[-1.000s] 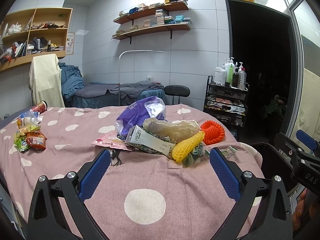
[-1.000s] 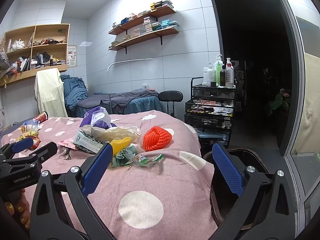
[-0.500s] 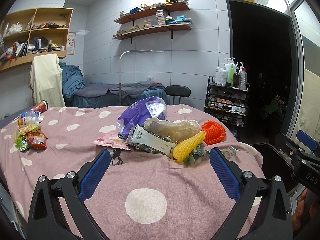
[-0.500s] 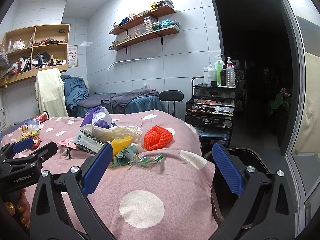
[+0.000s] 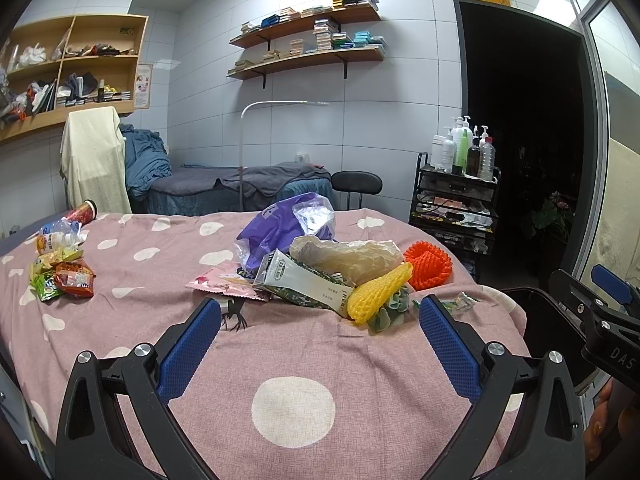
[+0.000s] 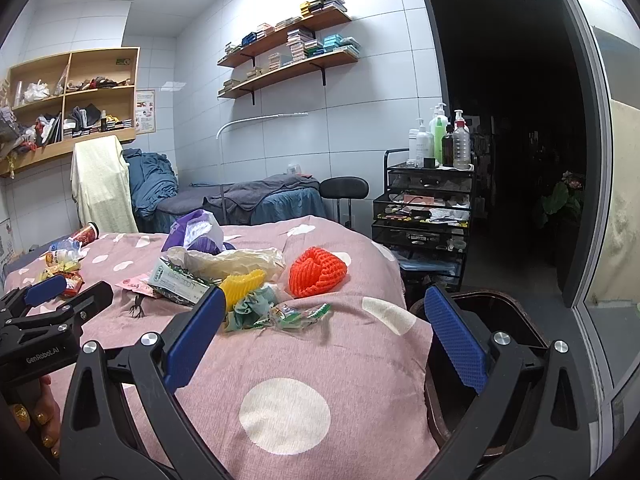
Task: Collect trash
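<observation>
**Lying in a heap: trash on the spotted bedcover, both tools spread**

Lying near the middle of the pink spotted bed (image 5: 296, 360), the trash forms one loose pile. A white carton (image 5: 304, 280) lies on its side, its long axis running from upper left to lower right in the left wrist view, one end touching the yellow foam net (image 5: 378, 294). That net also lies lengthwise, slanting up toward the right, with a crumpled green wrapper (image 5: 390, 312) just beneath it. Behind them sit a pale plastic bag (image 5: 348, 254) and a purple bag (image 5: 280, 232); an orange foam net (image 6: 318, 272) rests just to the right. A clear wrapper (image 6: 296, 316) lies nearest the bed's edge. Well apart at the far left is a second cluster of snack packets (image 5: 64, 280). A dark bin (image 6: 500, 320), perhaps a trash can, stands beside the bed.

The left tool (image 5: 320, 344) is spread wide and holds nothing, short of the pile. The right tool (image 6: 324, 340) is likewise spread and bare.
</observation>
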A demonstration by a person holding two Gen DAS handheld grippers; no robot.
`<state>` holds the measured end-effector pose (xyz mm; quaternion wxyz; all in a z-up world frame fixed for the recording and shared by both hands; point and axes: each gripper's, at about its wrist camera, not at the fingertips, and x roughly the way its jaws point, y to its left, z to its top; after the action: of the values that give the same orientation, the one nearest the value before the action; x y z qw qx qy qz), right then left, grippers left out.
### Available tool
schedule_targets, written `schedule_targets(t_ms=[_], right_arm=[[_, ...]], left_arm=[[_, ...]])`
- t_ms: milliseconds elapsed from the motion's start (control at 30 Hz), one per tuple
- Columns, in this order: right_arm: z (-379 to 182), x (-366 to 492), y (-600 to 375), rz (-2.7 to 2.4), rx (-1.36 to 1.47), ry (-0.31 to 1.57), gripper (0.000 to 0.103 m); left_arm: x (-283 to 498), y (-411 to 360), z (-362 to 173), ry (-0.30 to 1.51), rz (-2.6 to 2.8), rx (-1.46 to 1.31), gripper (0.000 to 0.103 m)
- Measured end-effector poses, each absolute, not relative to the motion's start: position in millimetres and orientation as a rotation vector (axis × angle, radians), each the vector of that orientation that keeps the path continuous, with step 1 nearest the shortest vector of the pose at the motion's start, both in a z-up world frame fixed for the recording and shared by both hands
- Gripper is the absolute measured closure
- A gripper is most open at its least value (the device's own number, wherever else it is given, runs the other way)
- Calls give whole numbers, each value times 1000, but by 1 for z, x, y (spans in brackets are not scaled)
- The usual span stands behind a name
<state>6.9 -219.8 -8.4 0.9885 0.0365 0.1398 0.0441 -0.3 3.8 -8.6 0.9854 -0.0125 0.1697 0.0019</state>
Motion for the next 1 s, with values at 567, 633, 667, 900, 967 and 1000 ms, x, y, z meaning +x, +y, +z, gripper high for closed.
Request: schedule_targets(t_ms=[567, 633, 667, 900, 967, 1000], right_arm=[[-10, 13, -219, 104, 76, 329, 5], [-11, 14, -218, 105, 69, 336, 5], [-11, 16, -217, 105, 65, 341, 5], [-16, 32, -209, 135, 27, 425, 5], [-20, 42, -205, 155, 18, 470, 5], [-22, 48, -203, 164, 14, 494, 5]], left_arm=[[6, 15, -14, 389, 34, -38, 5], [7, 15, -15, 390, 38, -37, 5], [7, 15, -15, 392, 38, -37, 5], [16, 16, -22, 434, 13, -33, 5], [21, 18, -25, 464, 17, -26, 5], [24, 20, -27, 477, 16, -27, 5]])
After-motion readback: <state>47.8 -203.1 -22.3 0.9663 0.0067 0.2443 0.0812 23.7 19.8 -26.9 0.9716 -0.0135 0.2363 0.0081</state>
